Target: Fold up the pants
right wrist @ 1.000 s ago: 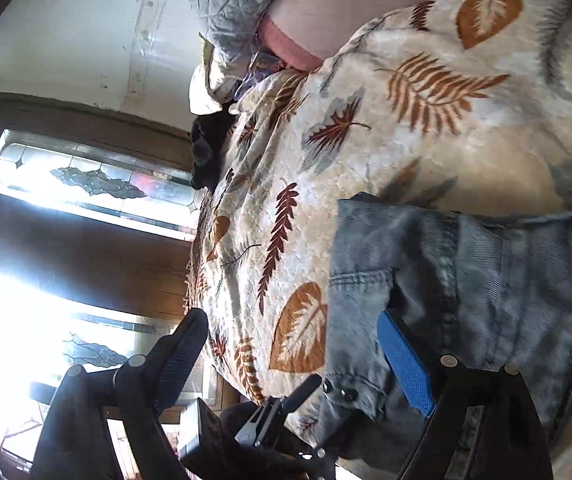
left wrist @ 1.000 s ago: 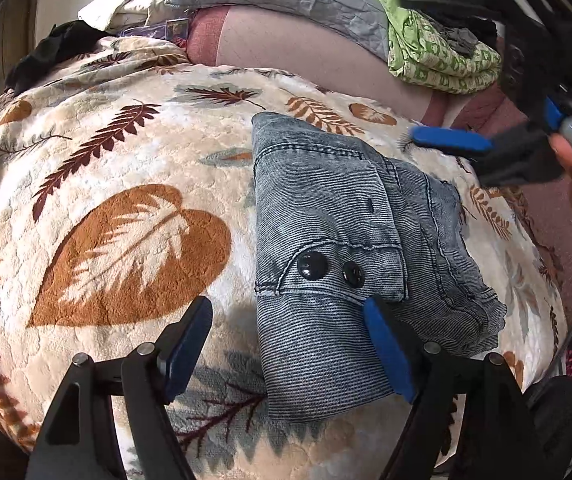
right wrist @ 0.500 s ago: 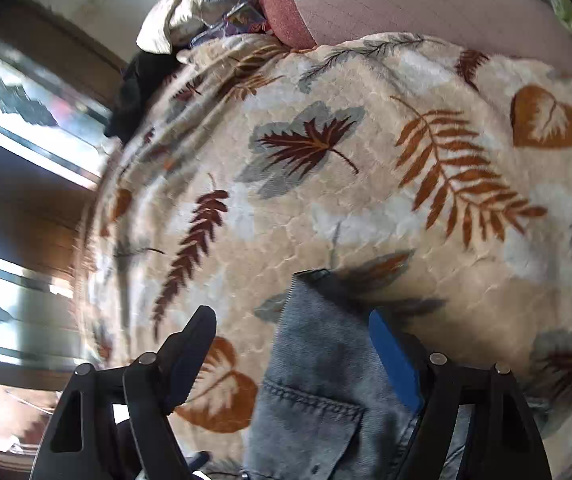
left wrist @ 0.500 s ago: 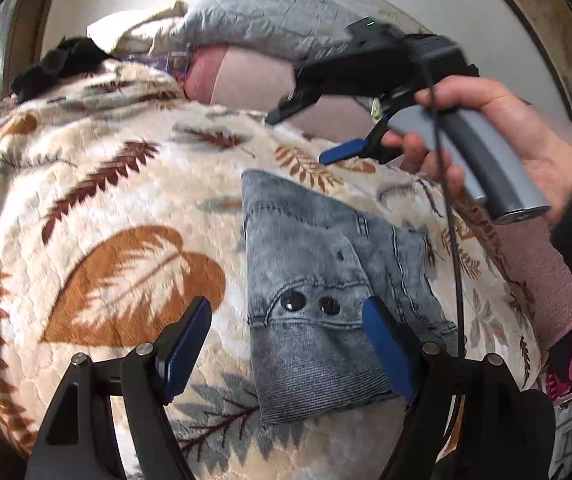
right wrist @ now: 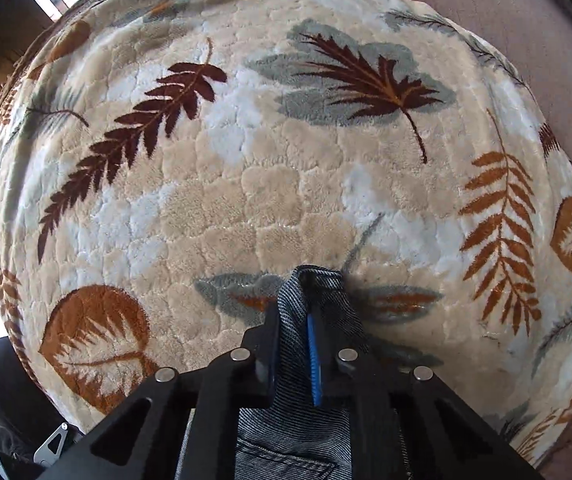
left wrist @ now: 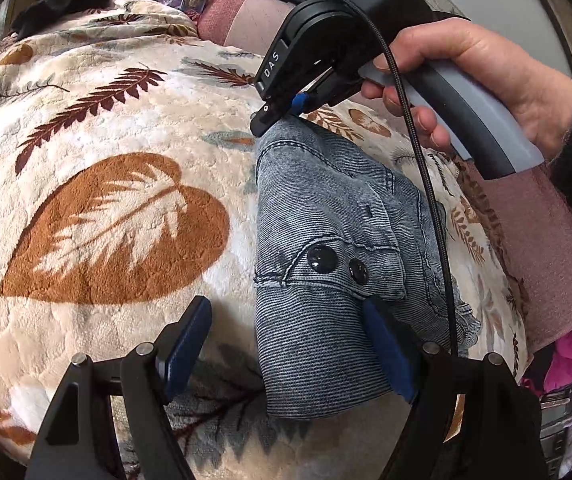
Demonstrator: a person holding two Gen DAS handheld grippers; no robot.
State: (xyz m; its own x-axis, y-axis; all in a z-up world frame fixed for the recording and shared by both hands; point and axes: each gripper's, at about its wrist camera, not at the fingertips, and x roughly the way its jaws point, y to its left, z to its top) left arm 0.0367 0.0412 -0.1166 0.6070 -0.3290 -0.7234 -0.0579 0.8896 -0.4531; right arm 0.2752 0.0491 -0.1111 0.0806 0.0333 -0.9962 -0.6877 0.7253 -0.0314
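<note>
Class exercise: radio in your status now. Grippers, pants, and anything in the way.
Right gripper shut on pants at far corner. Left gripper open, over near folded edge. Pants folded on leaf blanket. Nothing in the way.

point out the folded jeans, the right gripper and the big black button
folded jeans (left wrist: 326,200): left wrist view, upper denim panel.
right gripper (left wrist: 282,114): left wrist view, tips pinching the jeans' far corner.
big black button (left wrist: 321,258): left wrist view, its shiny face.
</note>
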